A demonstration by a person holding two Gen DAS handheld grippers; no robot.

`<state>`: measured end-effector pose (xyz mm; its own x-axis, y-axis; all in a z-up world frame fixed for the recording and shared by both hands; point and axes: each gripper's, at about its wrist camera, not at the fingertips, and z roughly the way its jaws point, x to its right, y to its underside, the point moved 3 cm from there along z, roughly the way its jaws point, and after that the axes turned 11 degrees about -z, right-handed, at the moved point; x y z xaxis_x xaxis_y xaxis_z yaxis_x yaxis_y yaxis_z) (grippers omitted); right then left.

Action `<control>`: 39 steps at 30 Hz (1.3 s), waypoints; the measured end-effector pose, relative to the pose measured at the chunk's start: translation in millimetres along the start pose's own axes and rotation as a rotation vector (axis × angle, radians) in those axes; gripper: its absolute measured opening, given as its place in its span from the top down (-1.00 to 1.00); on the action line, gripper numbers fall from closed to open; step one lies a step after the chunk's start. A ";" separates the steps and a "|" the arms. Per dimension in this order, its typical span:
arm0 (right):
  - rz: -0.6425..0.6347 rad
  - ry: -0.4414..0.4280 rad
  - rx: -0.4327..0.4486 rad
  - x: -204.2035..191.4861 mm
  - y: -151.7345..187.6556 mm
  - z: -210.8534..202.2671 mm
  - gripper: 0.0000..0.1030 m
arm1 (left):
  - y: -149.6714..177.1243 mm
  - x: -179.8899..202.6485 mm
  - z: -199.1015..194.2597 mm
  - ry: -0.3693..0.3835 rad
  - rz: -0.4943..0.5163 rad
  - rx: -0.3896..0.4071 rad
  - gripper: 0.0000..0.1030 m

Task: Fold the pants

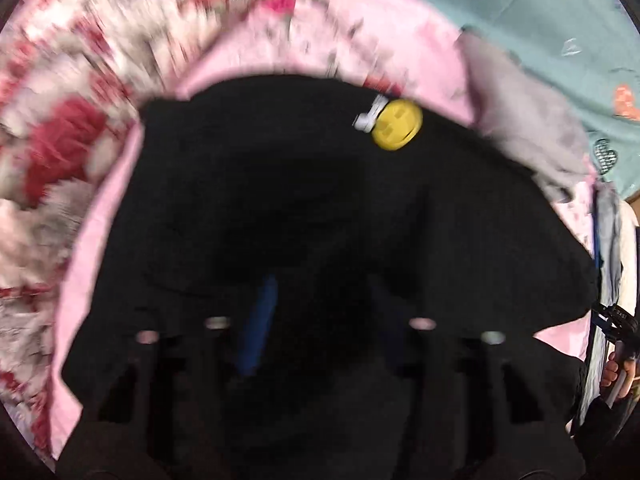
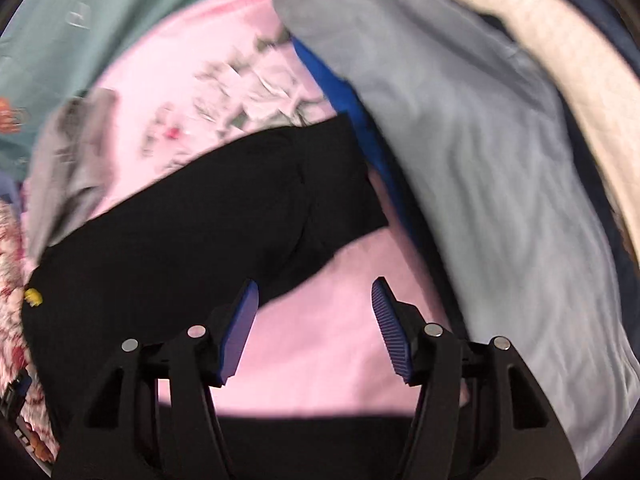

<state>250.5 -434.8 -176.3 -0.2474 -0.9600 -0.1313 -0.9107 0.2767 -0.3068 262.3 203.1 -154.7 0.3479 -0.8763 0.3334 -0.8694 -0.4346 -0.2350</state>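
Black pants (image 1: 320,208) lie on a pink floral bedspread (image 1: 360,40); a yellow round tag (image 1: 397,124) with a white clip hangs at their far edge. My left gripper (image 1: 320,312) hovers low over the dark cloth; one blue pad (image 1: 260,320) shows and the other is dim against the black, the jaws standing apart. In the right wrist view one pant leg (image 2: 248,200) stretches toward the upper right on the pink sheet (image 2: 320,340). My right gripper (image 2: 316,324) is open and empty over the sheet, just right of the leg's near edge.
A light grey garment (image 2: 480,160) lies to the right over a blue cloth (image 2: 340,88). Another grey garment (image 1: 528,120) lies beyond the pants. A teal sheet (image 1: 540,12) lies at the back. The person's hand (image 1: 616,372) shows at the far right.
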 end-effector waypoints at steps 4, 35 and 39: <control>0.020 -0.044 0.003 -2.8 -12.5 26.6 -0.15 | 3.3 -4.2 23.1 -0.004 -0.008 -0.027 0.47; -0.156 0.053 0.158 -33.6 91.8 -86.2 -0.05 | -88.7 36.9 -14.1 -0.136 0.710 0.130 -0.82; -0.131 0.082 0.139 -41.3 112.1 -86.8 -0.05 | -95.0 32.8 7.5 -0.064 0.747 0.084 -0.81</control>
<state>129.9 -367.9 -123.4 -0.1612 -0.9869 -0.0060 -0.8840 0.1471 -0.4437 359.0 214.1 -128.3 -0.3019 -0.9533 0.0048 -0.8533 0.2680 -0.4473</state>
